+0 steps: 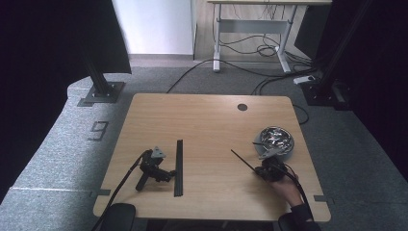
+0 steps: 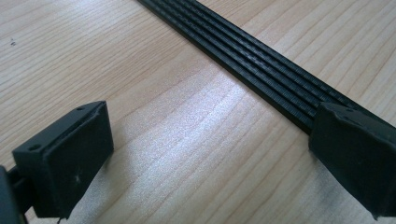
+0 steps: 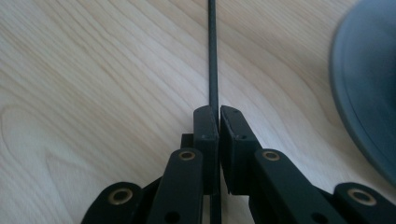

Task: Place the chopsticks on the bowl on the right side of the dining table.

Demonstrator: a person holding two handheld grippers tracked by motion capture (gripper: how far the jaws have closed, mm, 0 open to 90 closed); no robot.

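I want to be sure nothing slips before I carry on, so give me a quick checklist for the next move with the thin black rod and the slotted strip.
1. Right gripper shut on the thin black rod: ok.
2. Rod held straight between the pads: ok in the right gripper view.
3. Rod tip clear of the metal bowl: ok, it points away from it.
4. Left gripper open and holding nothing: ok.
5. Black slotted strip lying flat on the table: ok.
6. One left pad resting on the strip's edge: cannot tell if it touches.
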